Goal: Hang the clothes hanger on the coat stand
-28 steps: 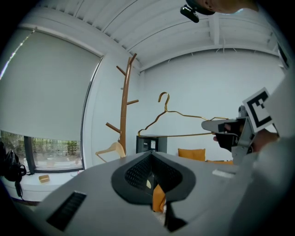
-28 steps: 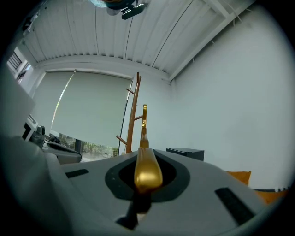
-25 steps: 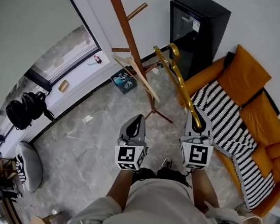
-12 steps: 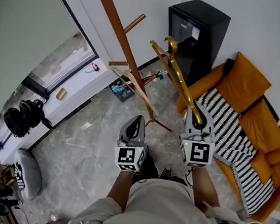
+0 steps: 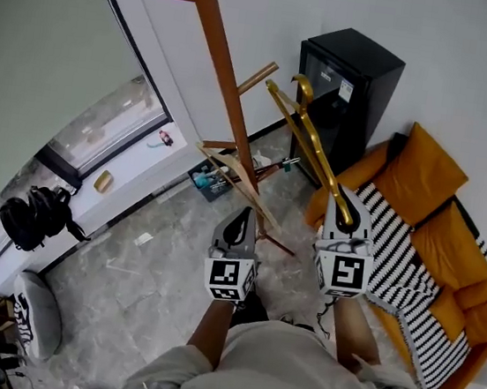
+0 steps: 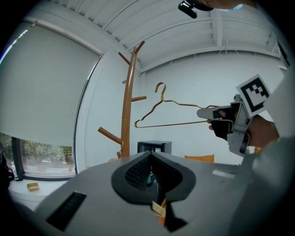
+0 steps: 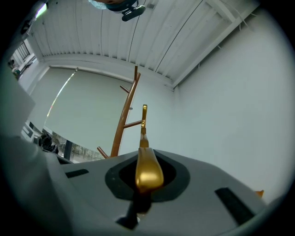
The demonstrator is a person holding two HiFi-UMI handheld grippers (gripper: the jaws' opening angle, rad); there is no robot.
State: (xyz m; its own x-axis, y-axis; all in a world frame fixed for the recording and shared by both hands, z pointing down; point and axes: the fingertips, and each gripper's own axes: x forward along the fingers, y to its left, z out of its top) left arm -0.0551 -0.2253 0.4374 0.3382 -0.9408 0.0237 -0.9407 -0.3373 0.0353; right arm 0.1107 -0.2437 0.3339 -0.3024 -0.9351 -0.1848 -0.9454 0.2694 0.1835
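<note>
hanger [image 5: 311, 152] clamped in raised right tool [image 5: 342, 200], pointing toward coat stand [image 5: 219, 53].

Clothing: a pale beige short-sleeved top [image 5: 285, 365], plain, with no visible print.

Left hand-held gripper [image 5: 241, 218]: grey moulded housing tapering to a blunt point. Black ribbed pads [image 6: 137, 172] sit in a dark recess at the front. A white cube with black square markers [image 5: 229, 280] is fixed at the rear.

Right hand-held gripper [image 5: 341, 213]: matching grey housing and a second marker cube [image 5: 342, 274] of the same kind.
</note>
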